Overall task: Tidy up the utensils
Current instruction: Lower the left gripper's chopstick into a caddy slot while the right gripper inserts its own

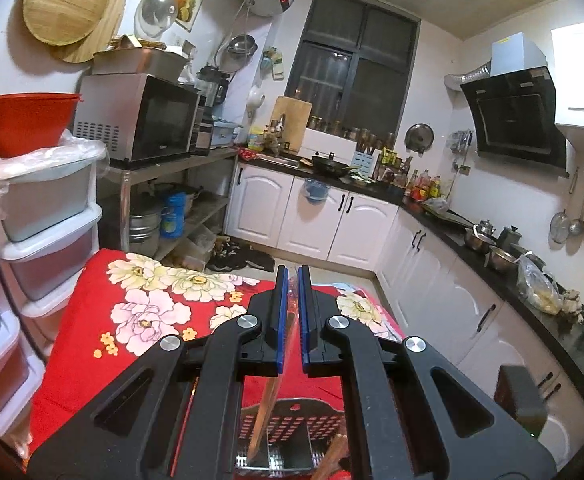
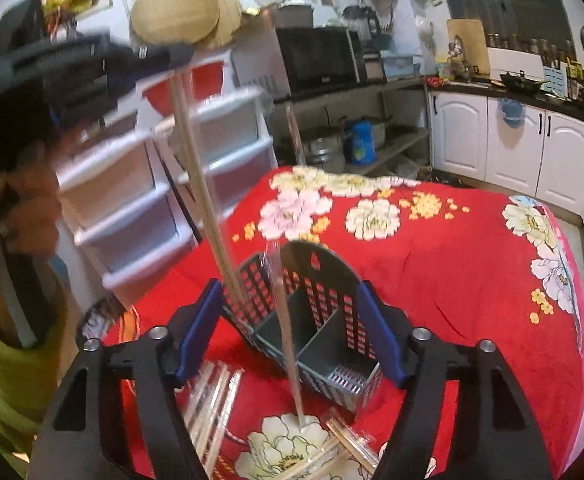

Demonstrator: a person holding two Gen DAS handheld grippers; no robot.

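Chopsticks going into a perforated holder on the red floral cloth

Upper left of the right wrist view, the left gripper [image 2: 172,54], blurred, is clamped on a pair of wooden chopsticks [image 2: 204,184] that slants down to the dark perforated utensil holder [image 2: 324,320] at lower centre; whether the tips are inside its left compartment cannot be told. The right-hand compartment shows only its slotted floor. The right gripper [image 2: 292,332] stands wide apart around the holder. Wrapped chopsticks [image 2: 212,404] lie on the cloth [image 2: 472,272] along the bottom edge.
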